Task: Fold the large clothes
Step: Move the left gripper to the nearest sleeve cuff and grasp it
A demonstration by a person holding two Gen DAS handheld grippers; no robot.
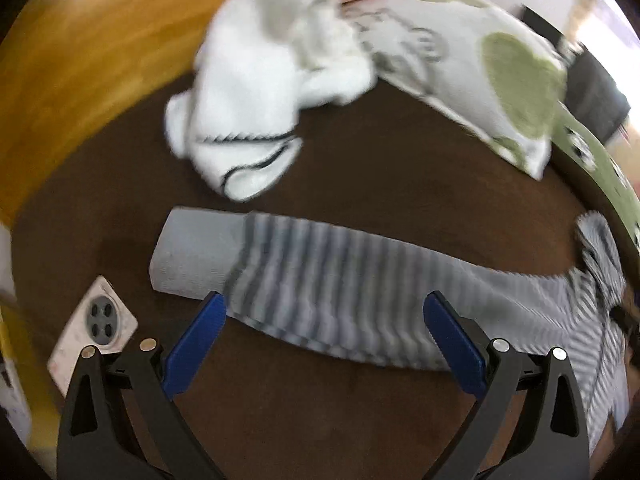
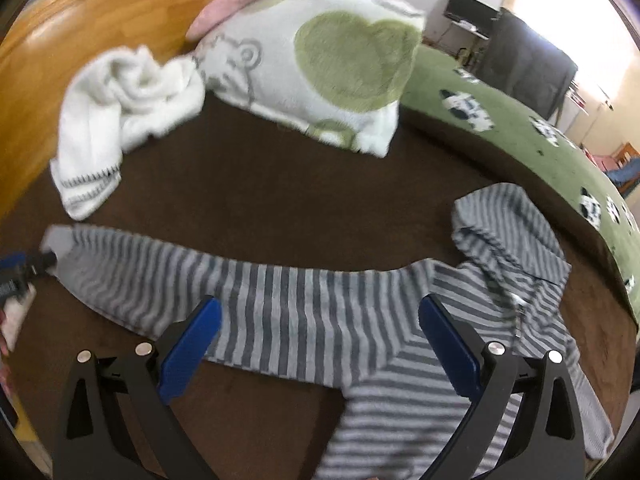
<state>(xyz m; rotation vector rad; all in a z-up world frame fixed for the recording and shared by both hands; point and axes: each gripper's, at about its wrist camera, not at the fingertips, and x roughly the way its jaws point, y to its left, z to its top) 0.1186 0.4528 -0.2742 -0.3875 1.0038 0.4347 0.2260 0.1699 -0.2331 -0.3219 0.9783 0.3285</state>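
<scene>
A grey striped hoodie (image 2: 304, 316) lies on a dark brown bed cover (image 2: 280, 200). Its sleeve stretches out to the left, and its hood (image 2: 504, 232) lies at the right. In the left wrist view the sleeve (image 1: 320, 276) ends in a plain grey cuff (image 1: 196, 256). My left gripper (image 1: 324, 312) is open, just above the sleeve near the cuff. My right gripper (image 2: 318, 316) is open above the sleeve near the shoulder. Neither holds anything. The left gripper's tip (image 2: 24, 264) shows by the cuff in the right wrist view.
A crumpled white blanket (image 2: 120, 120) and a white-and-green folded blanket (image 2: 320, 68) lie at the back. A green patterned cover (image 2: 540, 148) runs along the right. A wooden headboard (image 2: 80, 20) stands at the left. A white card with a button-like object (image 1: 96, 328) lies near the left gripper.
</scene>
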